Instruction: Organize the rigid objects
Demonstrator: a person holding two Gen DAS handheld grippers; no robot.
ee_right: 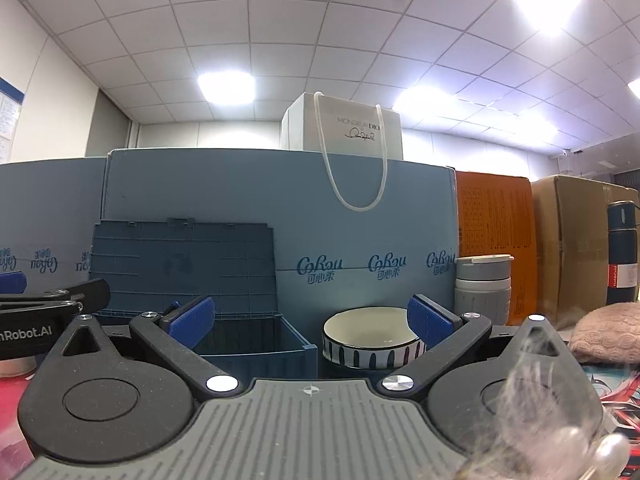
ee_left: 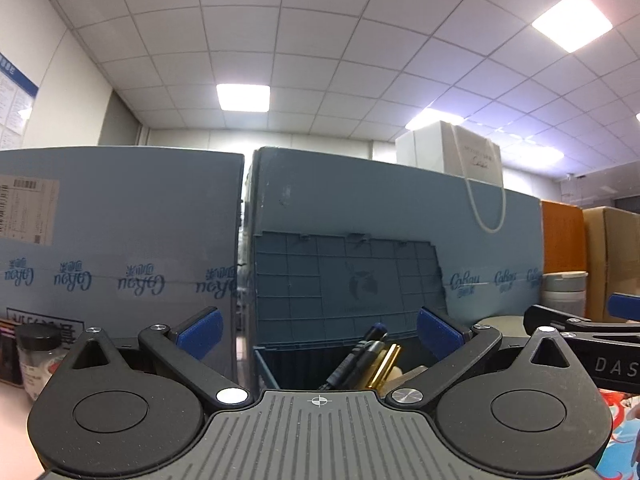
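A dark blue storage box (ee_left: 276,364) stands with its lid (ee_left: 348,280) raised against the cartons. A black pen (ee_left: 356,356) and a gold tube (ee_left: 386,366) stick up out of it. My left gripper (ee_left: 318,332) points level at the box and is open, its blue pads wide apart and holding nothing. In the right wrist view the same box (ee_right: 256,344) sits left of centre, next to a white bowl (ee_right: 372,340) with a dark striped outside. My right gripper (ee_right: 311,318) is open and empty in front of both. Each gripper shows at the edge of the other's view.
Tall light blue cartons (ee_right: 280,220) wall off the back, with a white paper bag (ee_right: 344,128) on top. A grey lidded cup (ee_right: 484,288), a dark flask (ee_right: 622,252) and a pink cloth (ee_right: 604,332) stand right. A black-capped jar (ee_left: 38,356) stands far left.
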